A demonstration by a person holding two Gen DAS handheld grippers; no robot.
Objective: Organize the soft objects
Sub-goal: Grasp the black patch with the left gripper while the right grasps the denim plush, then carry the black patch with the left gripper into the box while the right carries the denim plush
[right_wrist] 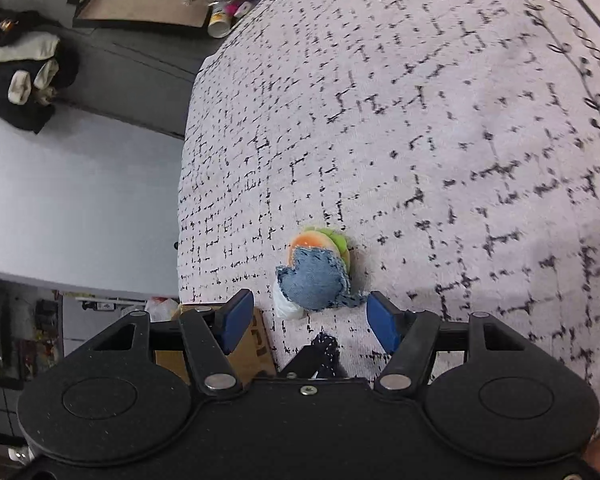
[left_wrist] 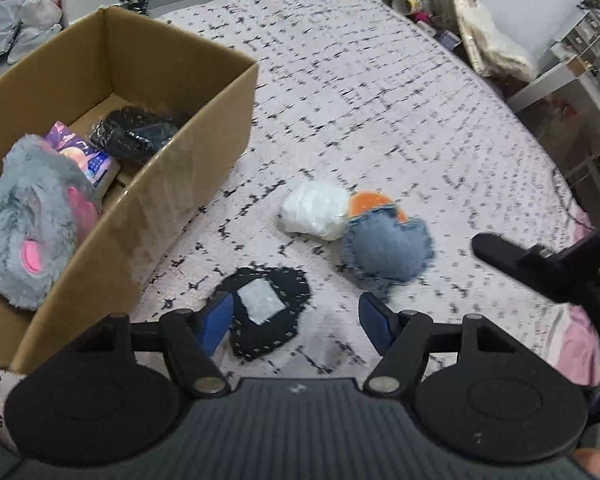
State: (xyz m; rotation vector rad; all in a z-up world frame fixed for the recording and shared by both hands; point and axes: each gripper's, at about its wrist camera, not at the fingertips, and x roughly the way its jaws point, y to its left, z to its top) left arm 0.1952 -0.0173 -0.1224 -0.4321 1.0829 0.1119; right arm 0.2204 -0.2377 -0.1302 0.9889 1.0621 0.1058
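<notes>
A black heart-shaped cushion (left_wrist: 266, 322) with a pale patch lies on the bed just ahead of my open, empty left gripper (left_wrist: 296, 322). Beyond it lie a blue denim heart cushion (left_wrist: 386, 248), a white soft bundle (left_wrist: 314, 214) and an orange soft piece (left_wrist: 370, 202). A cardboard box (left_wrist: 204, 148) on the left holds a grey-pink plush (left_wrist: 32, 224), a purple packet (left_wrist: 86, 156) and a black item (left_wrist: 134, 134). My right gripper (right_wrist: 308, 320) is open and empty, just short of the denim heart (right_wrist: 314, 282), which lies on the orange-green piece (right_wrist: 320, 240).
The bed has a pale cover with black marks (left_wrist: 360, 92). Its left edge drops off in the right wrist view (right_wrist: 184, 200). Bags (left_wrist: 20, 20) and clutter (left_wrist: 480, 32) stand around the bed. The right gripper's arm shows at the right (left_wrist: 540, 264).
</notes>
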